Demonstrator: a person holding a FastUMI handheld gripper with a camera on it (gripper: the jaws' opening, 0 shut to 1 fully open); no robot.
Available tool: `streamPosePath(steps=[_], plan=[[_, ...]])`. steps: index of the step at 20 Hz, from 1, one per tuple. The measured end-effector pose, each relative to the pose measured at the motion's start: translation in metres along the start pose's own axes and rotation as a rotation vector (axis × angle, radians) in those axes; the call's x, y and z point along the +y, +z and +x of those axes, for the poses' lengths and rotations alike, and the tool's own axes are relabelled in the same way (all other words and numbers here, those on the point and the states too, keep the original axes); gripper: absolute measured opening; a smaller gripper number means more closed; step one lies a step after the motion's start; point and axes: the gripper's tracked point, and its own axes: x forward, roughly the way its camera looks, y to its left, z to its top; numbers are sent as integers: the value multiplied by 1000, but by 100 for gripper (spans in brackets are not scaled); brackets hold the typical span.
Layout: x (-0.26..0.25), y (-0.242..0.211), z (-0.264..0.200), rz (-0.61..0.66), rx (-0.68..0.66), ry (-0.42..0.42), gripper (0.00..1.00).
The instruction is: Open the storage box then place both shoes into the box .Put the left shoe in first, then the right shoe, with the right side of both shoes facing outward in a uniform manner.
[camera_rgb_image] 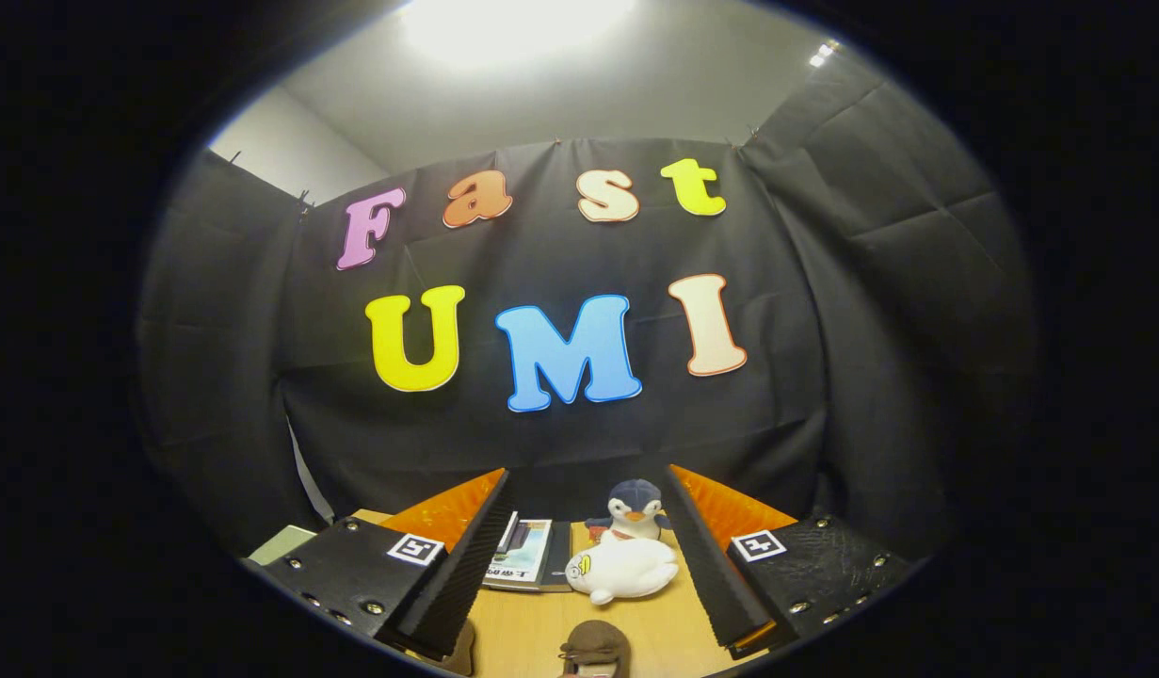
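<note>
Shoes (593,650) lie between the wide-open, empty claw (584,556), with plush toys (624,570) and books (527,556) beyond.

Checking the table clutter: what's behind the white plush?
Behind the white plush stands a penguin toy, its lower body covered by the plush. Books lie beside them. The gripper has open jaws.

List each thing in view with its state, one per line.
Gripper: fingers open, holding nothing, raised above the table.
White plush: lying on its side between the fingers.
Penguin plush: upright behind the white plush.
Books: closed, flat on the table.
Brown shoe: on the table, untouched.
</note>
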Motion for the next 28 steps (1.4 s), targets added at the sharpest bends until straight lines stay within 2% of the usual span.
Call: streamPosePath(steps=[4, 11, 16, 19, 21, 28], plan=[[41, -26, 16, 44, 67, 91, 96], [136, -90, 30, 181, 267, 377, 96], [193, -146, 32, 294, 456, 563, 96], [227, -184, 26, 432, 610, 667, 96], [247, -207, 26, 489, 685, 723, 95], [300, -275, 9, 568, 899, 880, 96]])
